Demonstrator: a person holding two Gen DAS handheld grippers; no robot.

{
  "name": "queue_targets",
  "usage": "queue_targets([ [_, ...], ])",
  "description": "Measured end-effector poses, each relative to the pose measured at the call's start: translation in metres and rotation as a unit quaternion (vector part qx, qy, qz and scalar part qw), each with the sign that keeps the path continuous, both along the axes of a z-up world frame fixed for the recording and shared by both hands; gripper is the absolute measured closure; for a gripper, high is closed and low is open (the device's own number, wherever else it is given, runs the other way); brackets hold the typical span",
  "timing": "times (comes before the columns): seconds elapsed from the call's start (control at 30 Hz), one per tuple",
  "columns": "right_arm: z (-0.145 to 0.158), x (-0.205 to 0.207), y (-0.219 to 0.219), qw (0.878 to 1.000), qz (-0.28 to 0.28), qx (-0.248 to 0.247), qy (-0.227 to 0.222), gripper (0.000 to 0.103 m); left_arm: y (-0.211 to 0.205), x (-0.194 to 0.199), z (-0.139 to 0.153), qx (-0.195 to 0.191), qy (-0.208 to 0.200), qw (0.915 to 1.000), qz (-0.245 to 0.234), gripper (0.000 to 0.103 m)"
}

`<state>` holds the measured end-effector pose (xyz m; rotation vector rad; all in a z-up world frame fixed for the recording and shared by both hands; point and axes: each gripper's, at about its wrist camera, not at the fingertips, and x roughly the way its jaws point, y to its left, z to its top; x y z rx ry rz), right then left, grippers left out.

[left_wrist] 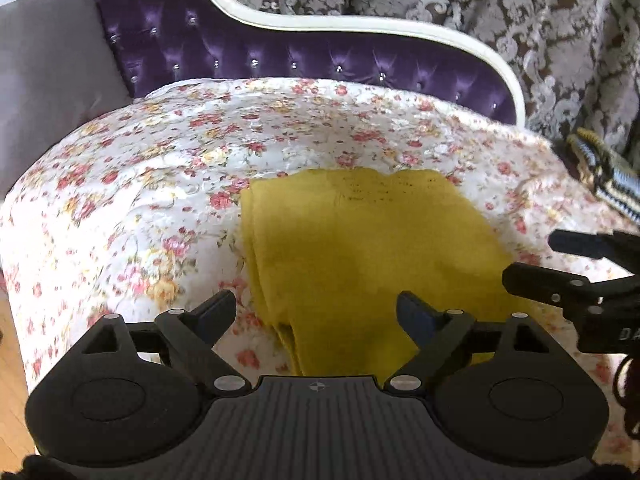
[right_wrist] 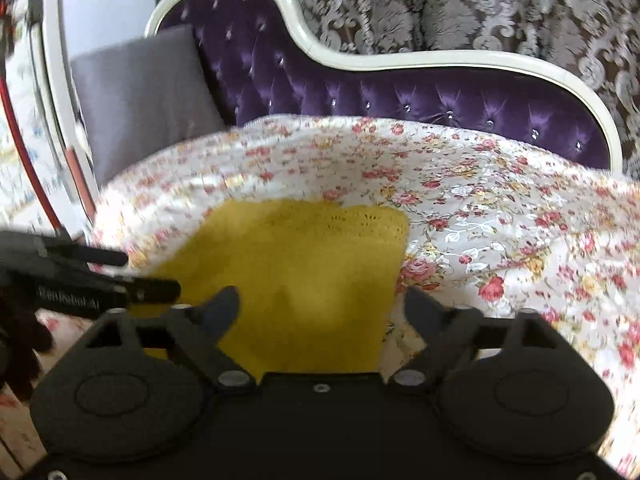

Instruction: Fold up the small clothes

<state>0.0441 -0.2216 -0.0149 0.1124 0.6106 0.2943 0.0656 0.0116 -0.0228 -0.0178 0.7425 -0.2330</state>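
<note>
A mustard-yellow knitted garment [left_wrist: 360,248] lies folded in a long strip on the floral quilt [left_wrist: 160,168]; it also shows in the right wrist view [right_wrist: 296,280]. My left gripper [left_wrist: 318,306] is open and empty, just above the garment's near left part. My right gripper [right_wrist: 320,304] is open and empty over the garment's near right part. The right gripper's fingers [left_wrist: 536,280] reach in from the right in the left wrist view, and the left gripper's fingers [right_wrist: 152,286] reach in from the left in the right wrist view.
The quilt covers a purple tufted chaise [left_wrist: 280,52] with a cream frame. A grey cushion [left_wrist: 48,72] leans at the left end. A striped knitted item [left_wrist: 612,176] lies at the quilt's right edge. Patterned curtains [left_wrist: 520,20] hang behind. Wood floor [left_wrist: 8,344] shows at left.
</note>
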Motion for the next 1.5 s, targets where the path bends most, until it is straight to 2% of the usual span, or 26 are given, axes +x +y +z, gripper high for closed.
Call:
queue_targets([
  [0.1,0.007,-0.011,-0.005,1.0,-0.01,0.021,0.0,0.001,0.0,-0.014,0.005,-0.016,-0.006,0.9998,0.012,0.005],
  [0.33,0.013,-0.031,-0.005,0.999,-0.036,-0.008,0.009,0.001,-0.002,-0.041,0.019,-0.038,-0.015,0.9989,0.025,0.005],
  [0.47,0.012,-0.039,-0.007,0.999,-0.039,-0.003,0.014,0.001,-0.006,-0.051,0.022,-0.043,-0.02,0.9986,0.02,0.005],
  [0.63,0.016,-0.05,-0.01,0.999,-0.047,0.001,0.014,0.001,-0.013,-0.063,0.029,-0.009,-0.028,0.999,0.033,0.006],
  [0.77,0.018,-0.055,-0.012,0.998,-0.054,0.003,0.017,0.001,-0.017,-0.073,0.037,0.024,-0.045,0.9964,0.068,0.006],
  [0.9,0.02,-0.059,-0.014,0.998,-0.06,0.005,0.023,0.001,-0.015,-0.081,0.046,0.032,-0.063,0.9935,0.089,0.006],
  [1.13,0.023,-0.063,-0.012,0.997,-0.061,0.007,0.035,0.001,-0.013,-0.079,0.052,0.016,-0.027,0.9936,0.109,0.006],
  [1.3,0.027,-0.066,-0.006,0.997,-0.067,-0.003,0.037,0.001,-0.018,-0.08,0.051,0.033,-0.006,0.9915,0.126,0.006],
  [1.5,0.034,-0.071,-0.002,0.996,-0.082,-0.028,0.033,0.001,-0.019,-0.078,0.043,0.034,0.038,0.9932,0.105,0.006],
])
